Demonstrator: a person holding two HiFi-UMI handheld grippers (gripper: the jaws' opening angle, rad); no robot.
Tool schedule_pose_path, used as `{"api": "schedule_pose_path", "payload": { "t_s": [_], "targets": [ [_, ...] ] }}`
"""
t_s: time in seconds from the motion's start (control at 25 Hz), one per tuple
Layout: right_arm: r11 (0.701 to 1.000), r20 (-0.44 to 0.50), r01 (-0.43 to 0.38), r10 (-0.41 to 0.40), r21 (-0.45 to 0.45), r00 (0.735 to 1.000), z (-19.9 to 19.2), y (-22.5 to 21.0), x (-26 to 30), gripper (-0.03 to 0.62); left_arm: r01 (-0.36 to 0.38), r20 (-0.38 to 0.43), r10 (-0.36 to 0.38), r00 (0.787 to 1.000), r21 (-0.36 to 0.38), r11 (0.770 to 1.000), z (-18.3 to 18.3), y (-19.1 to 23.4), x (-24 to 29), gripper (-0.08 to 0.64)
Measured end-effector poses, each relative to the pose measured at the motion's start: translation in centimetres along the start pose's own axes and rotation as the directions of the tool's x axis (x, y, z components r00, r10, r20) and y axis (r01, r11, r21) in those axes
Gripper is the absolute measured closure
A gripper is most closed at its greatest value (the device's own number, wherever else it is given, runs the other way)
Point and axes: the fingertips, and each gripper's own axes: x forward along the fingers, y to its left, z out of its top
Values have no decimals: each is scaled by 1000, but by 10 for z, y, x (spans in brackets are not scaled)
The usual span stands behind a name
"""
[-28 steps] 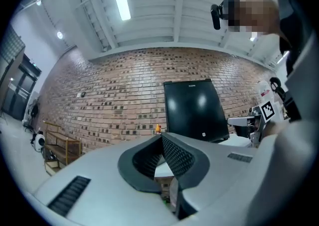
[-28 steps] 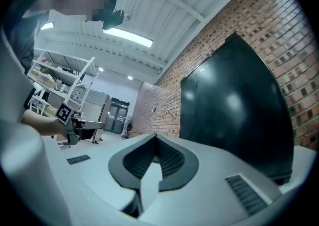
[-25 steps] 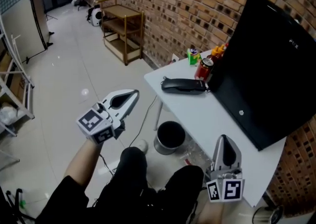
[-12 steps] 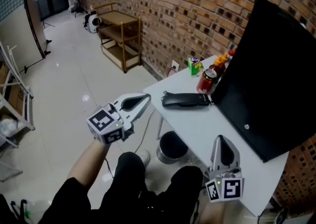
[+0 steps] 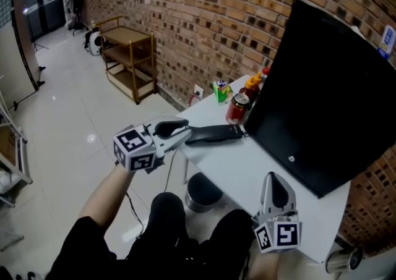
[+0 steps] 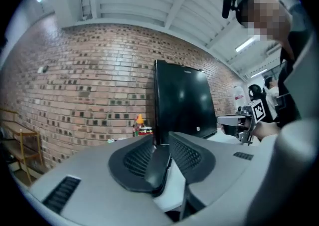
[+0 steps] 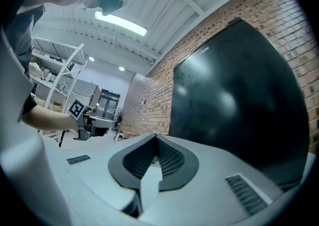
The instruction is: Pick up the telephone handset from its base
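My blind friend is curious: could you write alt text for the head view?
A person's left hand-held gripper, jaws opening, has the end of a black telephone handset between them on a white table; a big black screen stands beside it.

The white table (image 5: 247,167) carries a black telephone (image 5: 213,133), a red can (image 5: 237,109), bottles (image 5: 253,83) and a black screen (image 5: 328,93).

One handset (image 5: 213,133), one monitor (image 5: 322,87), one red can (image 5: 237,109), one wooden shelf (image 5: 127,56).
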Motion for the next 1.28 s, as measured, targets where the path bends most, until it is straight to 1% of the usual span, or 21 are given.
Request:
{"api": "schedule_pose_path", "payload": {
  "t_s": [0.04,0.12,0.2,0.28,0.32,0.36,0.4,0.44,0.56,0.6,0.68,0.72,0.8,0.88,1.04,1.12,1.2,1.28],
  "targets": [
    [1000,-4,13,-13,-4,1000,1,-4,-4,583,43,-10,-43,999,-11,999,0,-4,9,422],
    [999,-10,39,-39,-11,999,1,-12,-13,581,93,0,-93,996,-19,996,6,-12,24,417],
    [998,-14,63,-63,-12,998,1,-20,-20,582,132,32,-131,991,-23,991,14,-23,34,417],
    [997,-18,81,-81,-12,997,-1,-26,-25,581,158,47,-158,986,-8,987,19,-30,43,417],
    [996,-21,87,-88,-14,996,-2,-29,-27,581,166,34,-166,985,14,986,19,-31,48,417],
    [996,-24,92,-92,-17,995,-2,-30,-29,581,178,2,-178,984,43,983,16,-30,54,416],
    [995,-28,95,-96,-19,995,-3,-32,-32,583,202,-50,-199,979,69,977,11,-30,60,381],
    [995,-32,99,-99,-21,995,-3,-33,-34,583,238,-113,-228,967,88,967,4,-31,67,312],
    [994,-36,111,-112,-22,993,-3,-37,-38,583,348,-277,-311,909,96,932,-12,-35,85,286],
    [993,-34,113,-114,-17,993,-3,-38,-39,583,368,-320,-324,891,89,925,-16,-34,91,276],
    [993,-34,115,-115,-7,993,-3,-41,-40,581,382,-399,-324,858,72,921,-26,-27,102,254],
    [993,-36,116,-116,-7,993,-4,-42,-41,581,384,-432,-326,841,53,922,-32,-25,106,212],
    [993,-43,118,-119,-16,992,-6,-45,-42,581,389,-477,-341,810,1,921,-44,-25,114,153],
    [993,-46,121,-121,-20,992,-10,-46,-43,582,383,-508,-341,791,-24,923,-53,-26,118,152],
    [993,-41,117,-117,-7,992,-16,-48,-42,582,354,-600,-290,745,-13,935,-72,-21,123,152],
    [992,-49,122,-122,-13,991,-20,-50,-43,581,354,-638,-283,716,-17,935,-79,-20,125,154],
    [992,-58,128,-129,-23,990,-23,-51,-44,582,367,-670,-294,681,-35,930,-84,-22,125,156],
    [991,-56,128,-130,-27,990,-22,-51,-44,583,370,-698,-290,655,-39,928,-88,-22,125,162]
  ]
}}
